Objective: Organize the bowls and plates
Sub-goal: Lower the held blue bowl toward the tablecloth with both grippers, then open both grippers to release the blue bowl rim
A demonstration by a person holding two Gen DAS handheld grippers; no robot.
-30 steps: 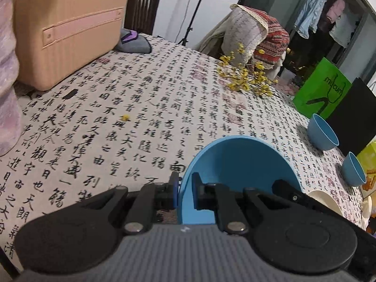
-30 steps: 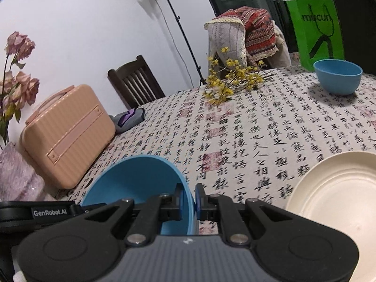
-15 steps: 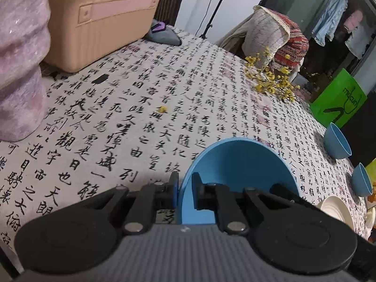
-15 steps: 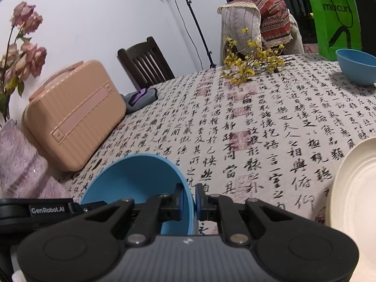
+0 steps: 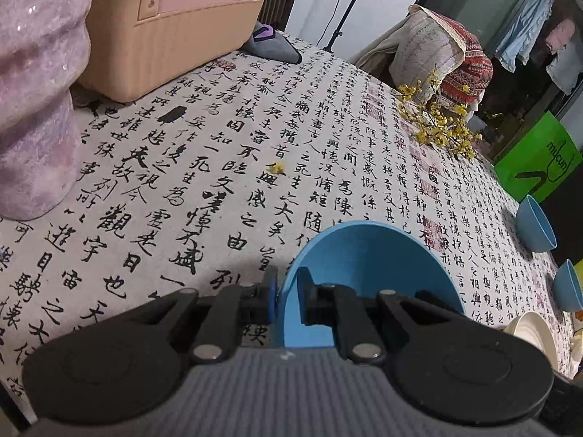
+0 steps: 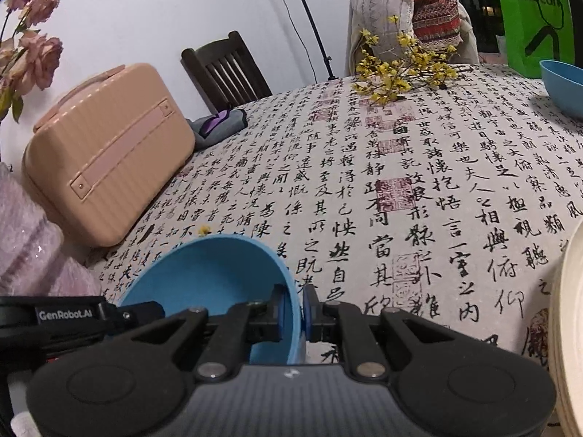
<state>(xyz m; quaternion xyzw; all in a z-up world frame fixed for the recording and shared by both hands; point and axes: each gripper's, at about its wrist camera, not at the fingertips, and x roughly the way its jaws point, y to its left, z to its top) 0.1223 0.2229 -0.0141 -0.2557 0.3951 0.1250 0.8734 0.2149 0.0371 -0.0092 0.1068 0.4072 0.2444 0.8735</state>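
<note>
Both grippers hold one blue bowl (image 5: 368, 266) (image 6: 211, 273) low over the calligraphy tablecloth (image 5: 204, 182). My left gripper (image 5: 288, 298) is shut on its left rim, one pad inside and one outside. My right gripper (image 6: 294, 309) clasps the opposite rim; its jaws are opening slightly, with the rim still between the pads. The left gripper's body (image 6: 65, 315) shows at the left of the right wrist view. Two more blue bowls (image 5: 535, 225) (image 5: 568, 289) stand at the far right, and one blue bowl (image 6: 563, 87) shows in the right wrist view. A cream plate (image 5: 532, 331) (image 6: 568, 327) lies near the right edge.
A peach hard case (image 5: 175, 25) (image 6: 109, 153) and a pink textured vase (image 5: 32, 109) stand close on the left. Yellow flower sprigs (image 5: 441, 127) (image 6: 400, 69) lie at the far side. A green bag (image 5: 539, 160) and a dark wooden chair (image 6: 226, 69) are beyond the table.
Both grippers have carried the bowl lower and toward the case and vase, which now loom larger. The cream plate has slid to the right edge of the right wrist view.
</note>
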